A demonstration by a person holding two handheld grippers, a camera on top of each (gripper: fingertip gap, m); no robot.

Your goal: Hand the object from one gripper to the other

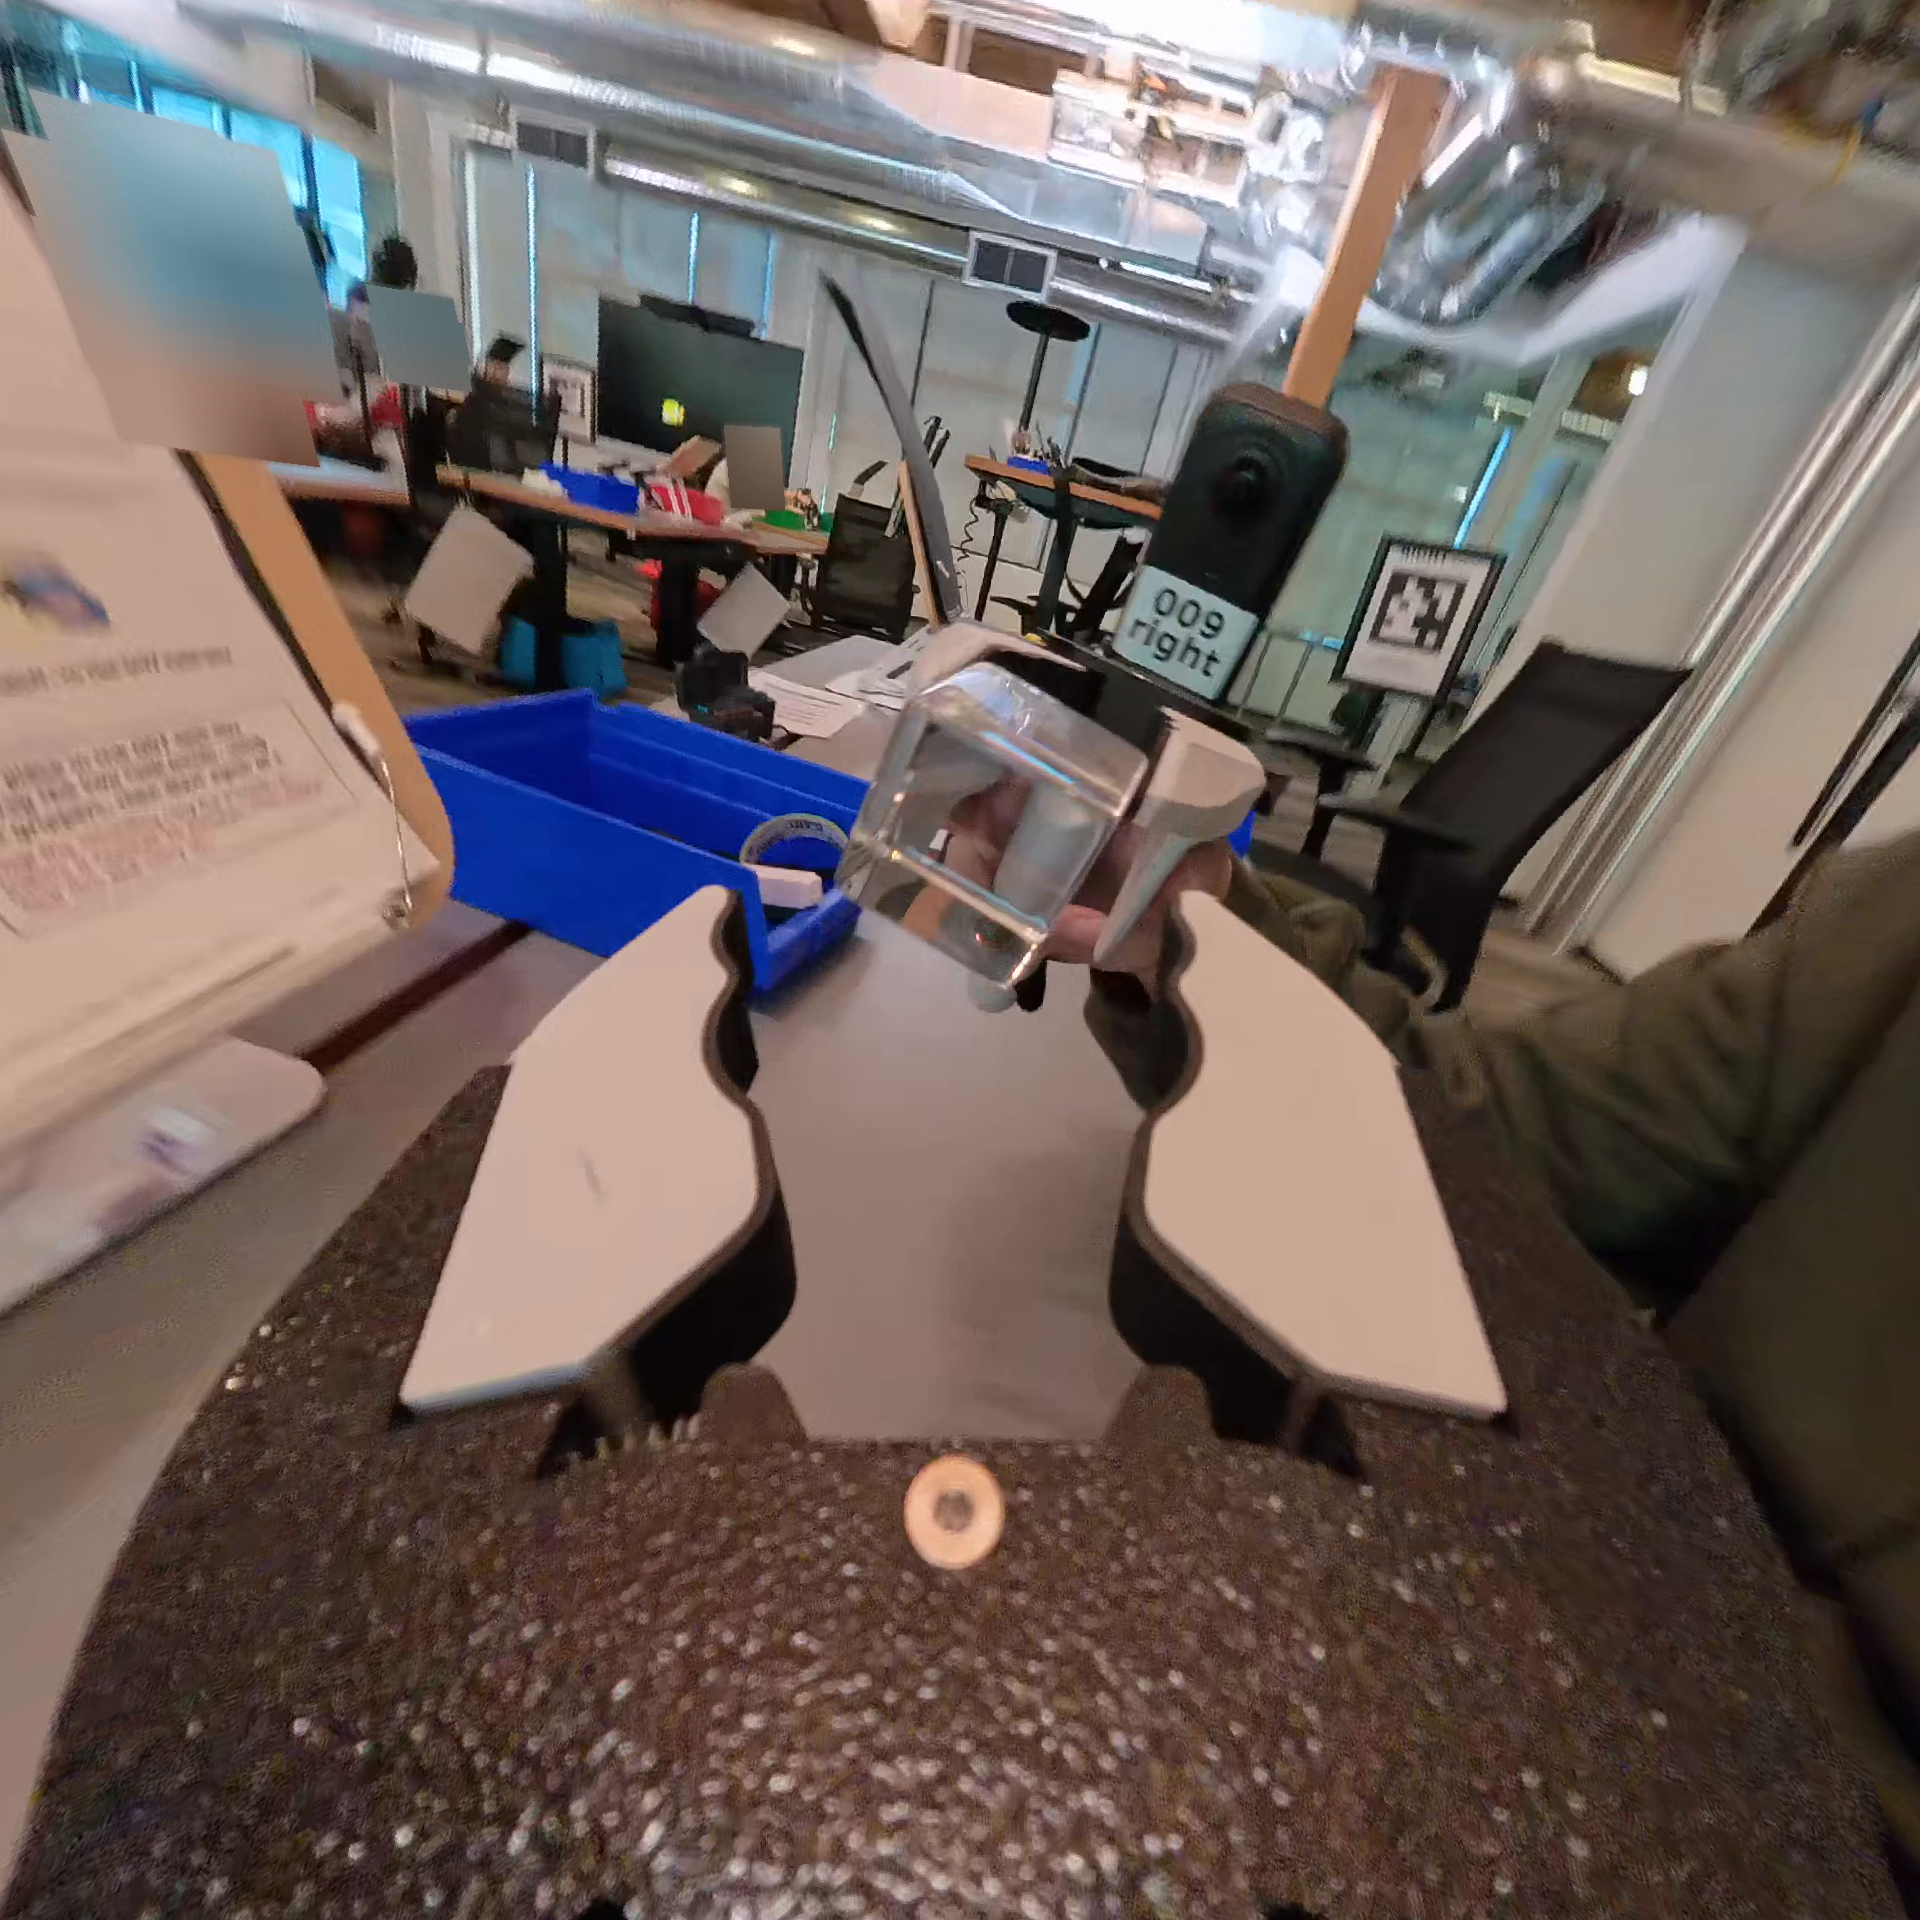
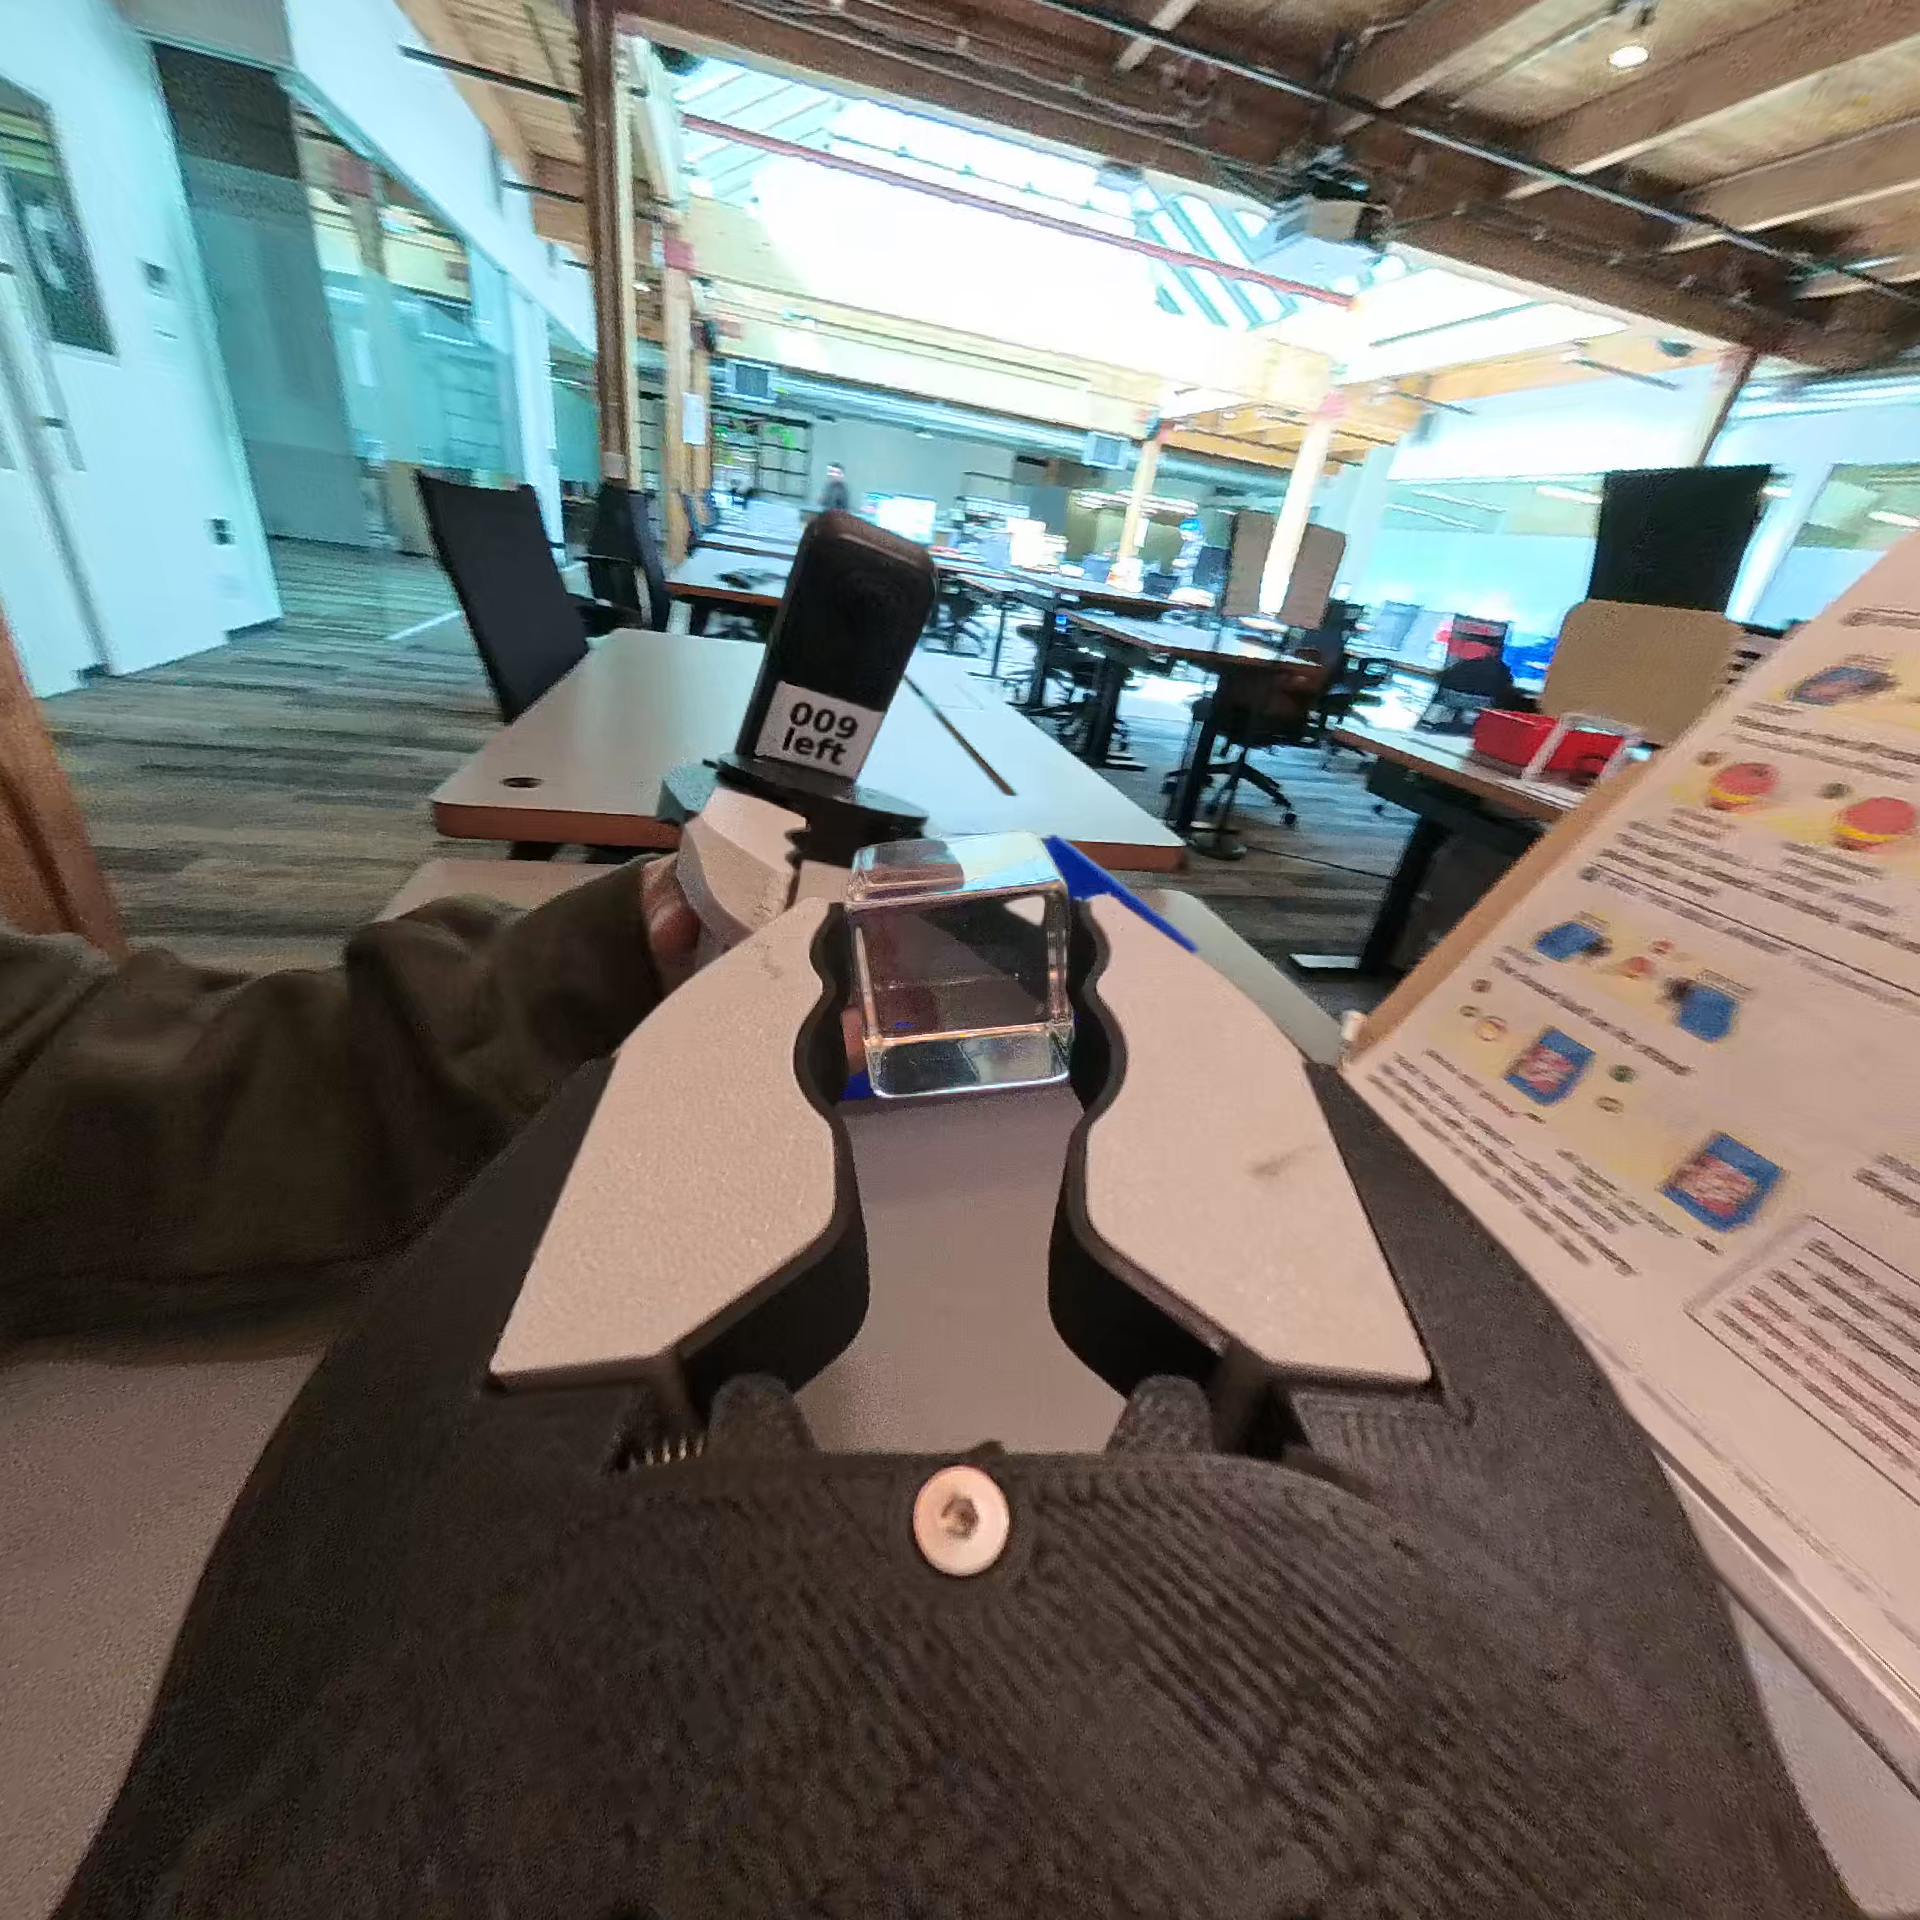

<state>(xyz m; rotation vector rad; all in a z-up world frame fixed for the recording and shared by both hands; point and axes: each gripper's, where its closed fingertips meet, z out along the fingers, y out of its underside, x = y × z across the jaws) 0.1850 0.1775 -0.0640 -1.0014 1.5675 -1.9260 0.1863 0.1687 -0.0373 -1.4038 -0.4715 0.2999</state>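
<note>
Grey tabletop (image 1: 935,1143), right tongs (image 2: 961,977) gripping clear cube (image 2: 961,961), left tongs (image 1: 951,935) spread

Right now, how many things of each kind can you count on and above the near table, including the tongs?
Tongs: 2, the left tongs open, the right tongs shut on the cube.
Clear cube: 1.
Blue bin: 1.
Tape roll in the bin: 1.
Printed instruction sheet: 1.
Total: 6.

clear cube (image 2: 958,961) | transparent, glossy | tilted, airborne | clamped between tool fingers (image 2: 717,1101)
</note>
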